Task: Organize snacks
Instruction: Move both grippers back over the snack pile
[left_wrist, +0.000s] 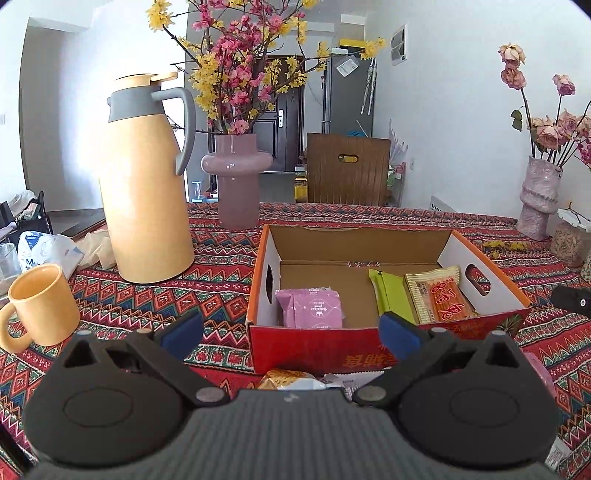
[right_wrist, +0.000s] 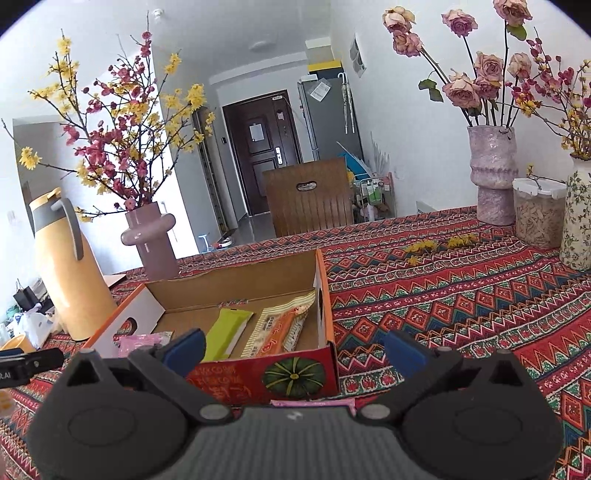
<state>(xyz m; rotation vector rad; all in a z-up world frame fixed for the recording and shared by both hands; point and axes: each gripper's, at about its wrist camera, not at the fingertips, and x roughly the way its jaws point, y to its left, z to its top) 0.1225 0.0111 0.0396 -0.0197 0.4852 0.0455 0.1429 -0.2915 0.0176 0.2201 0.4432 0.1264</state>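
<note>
box: open cardboard box (left_wrist: 388, 332) with red printed front, on the patterned tablecloth (left_wrist: 221, 295), right in front of both grippers
box contents: pink packet (left_wrist: 310, 308) at left; green bar (left_wrist: 393, 297) and orange-red packet (left_wrist: 441, 295) side by side at right, orange one next to the right wall
outside box: gold-wrapped snack (left_wrist: 284, 380) and a white wrapper (left_wrist: 351, 380) on the cloth just before the box front, between the left fingers, partly hidden by the gripper body; a pink wrapper edge (right_wrist: 314, 403) shows under the right gripper
left gripper: (left_wrist: 291, 330) fingers spread wide, holding nothing, facing the box front
right gripper: (right_wrist: 293, 350) fingers spread wide, holding nothing, at the box's front right corner
left of box: yellow thermos jug (left_wrist: 146, 184) with grey handle, yellow mug (left_wrist: 42, 304) nearer, pink vase (left_wrist: 236, 181) with blossom branches behind
right of box: textured vase of roses (right_wrist: 493, 173), lidded clear container (right_wrist: 539, 214), well apart from box
</note>
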